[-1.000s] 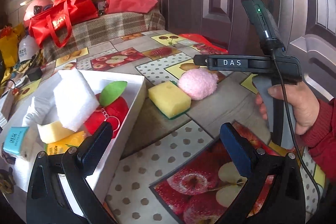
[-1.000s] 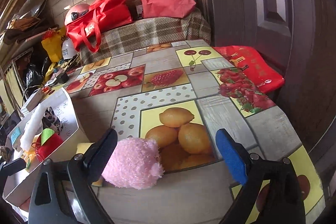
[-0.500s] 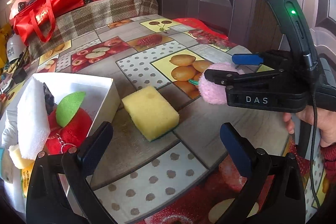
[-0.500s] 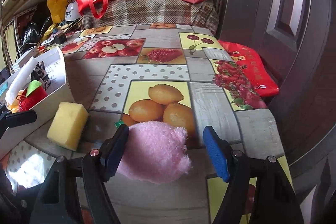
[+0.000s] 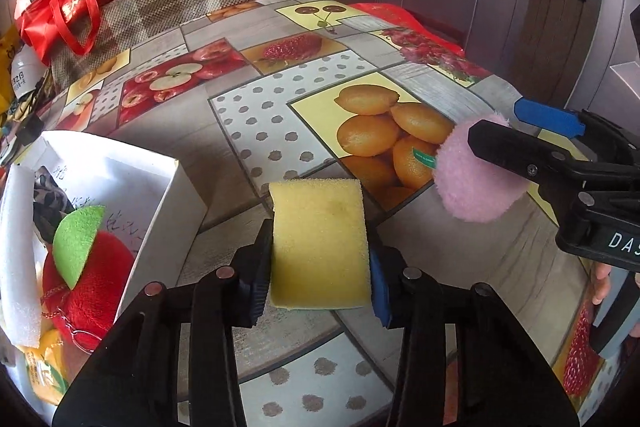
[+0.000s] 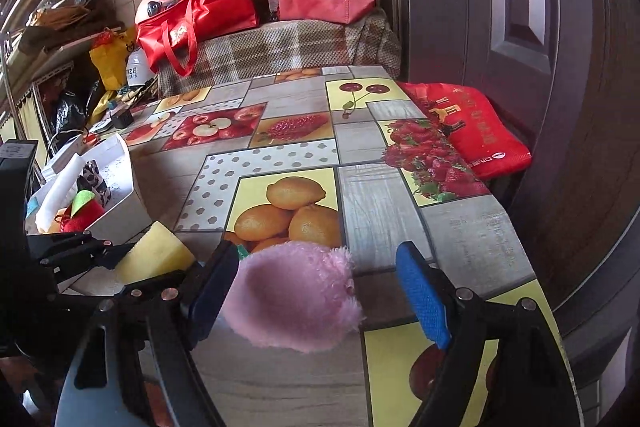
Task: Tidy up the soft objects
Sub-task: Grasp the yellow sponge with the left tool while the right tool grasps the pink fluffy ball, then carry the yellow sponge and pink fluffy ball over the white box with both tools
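A yellow sponge [image 5: 318,243] lies on the fruit-print tablecloth beside a white box [image 5: 176,195]. My left gripper [image 5: 320,259] is closing, and its pads press on both sides of the sponge. A pink plush ball [image 6: 294,295] sits between the jaws of my right gripper [image 6: 318,267], which are opening. The black pad is at its left side, and the blue pad [image 6: 420,295] stands clear of it. The left wrist view shows the plush ball [image 5: 472,183] to the right of the sponge. The box holds a red plush apple [image 5: 96,267], white foam [image 5: 16,247] and other soft items.
Red bags [image 6: 200,15] sit on a plaid-covered seat [image 6: 288,43] beyond the table's far end. A flat red bag [image 6: 472,131] lies off the table's right edge, next to a dark door [image 6: 500,7]. Clutter crowds the far left corner.
My left gripper moved forward over the table to the yellow sponge and closed on it. My right gripper came around the pink plush ball, narrowed, then widened a little.
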`<state>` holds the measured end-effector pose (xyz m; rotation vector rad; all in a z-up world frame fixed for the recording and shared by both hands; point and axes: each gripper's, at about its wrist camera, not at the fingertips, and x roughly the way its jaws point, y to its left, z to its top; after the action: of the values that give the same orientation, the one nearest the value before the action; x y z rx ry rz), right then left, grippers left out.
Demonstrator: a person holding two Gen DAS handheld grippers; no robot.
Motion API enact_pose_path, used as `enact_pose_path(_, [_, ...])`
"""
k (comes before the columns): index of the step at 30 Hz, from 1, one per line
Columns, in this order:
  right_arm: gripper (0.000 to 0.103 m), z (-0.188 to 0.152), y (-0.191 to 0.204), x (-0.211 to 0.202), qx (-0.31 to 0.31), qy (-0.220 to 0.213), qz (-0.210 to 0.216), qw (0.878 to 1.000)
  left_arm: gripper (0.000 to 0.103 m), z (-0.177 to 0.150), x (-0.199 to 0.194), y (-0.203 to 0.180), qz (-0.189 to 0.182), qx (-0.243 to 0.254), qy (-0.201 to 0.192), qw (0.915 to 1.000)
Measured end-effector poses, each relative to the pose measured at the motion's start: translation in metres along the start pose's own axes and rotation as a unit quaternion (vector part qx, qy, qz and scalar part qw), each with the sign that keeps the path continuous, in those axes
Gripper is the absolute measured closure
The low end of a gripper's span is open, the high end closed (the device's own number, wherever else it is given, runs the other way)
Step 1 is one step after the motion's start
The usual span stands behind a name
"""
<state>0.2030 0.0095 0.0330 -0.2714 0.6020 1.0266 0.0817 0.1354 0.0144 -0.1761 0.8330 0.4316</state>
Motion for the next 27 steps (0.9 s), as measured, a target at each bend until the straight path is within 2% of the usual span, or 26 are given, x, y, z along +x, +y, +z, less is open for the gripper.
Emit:
enact_pose_path(5, [0.021,-0.001,0.016,0.026,-0.037,0.065,0.020,0.997,0.064,-0.001,-0.012,-0.003,0.005,0.004,-0.033,0.9994])
enact_pose_path(8, [0.023,-0.004,0.021,0.024,-0.054,0.064,0.010,0.996,0.064,-0.002,-0.023,-0.002,0.000,0.003,-0.062,0.9981])
enact_pose_path(9, [0.039,-0.004,0.023,0.022,-0.061,0.058,0.010,0.996,0.064,-0.003,-0.028,-0.001,0.001,0.004,-0.075,0.9972])
enact_pose_path(10, [0.046,-0.005,0.027,0.018,-0.070,0.048,0.006,0.996,0.064,-0.004,-0.034,-0.002,0.000,0.006,-0.089,0.9960])
enact_pose_path(13, [0.049,-0.007,0.036,0.002,-0.094,0.005,-0.026,0.995,0.064,-0.010,-0.050,-0.004,0.002,0.010,-0.130,0.9915])
enact_pose_path(15, [0.049,-0.009,0.039,-0.013,-0.100,-0.032,-0.030,0.994,0.064,-0.016,-0.061,-0.004,0.001,0.011,-0.153,0.9882])
enact_pose_path(19, [0.049,-0.017,0.038,-0.037,-0.075,-0.073,-0.022,0.994,0.064,-0.027,-0.079,-0.002,0.002,0.007,-0.185,0.9827])
enact_pose_path(23, [0.049,-0.028,0.045,-0.061,-0.068,-0.111,-0.036,0.991,0.064,-0.040,-0.095,-0.004,0.007,0.014,-0.206,0.9783])
enact_pose_path(27, [0.049,-0.036,0.055,-0.073,-0.067,-0.126,-0.038,0.989,0.064,-0.052,-0.108,-0.005,0.007,0.020,-0.218,0.9757])
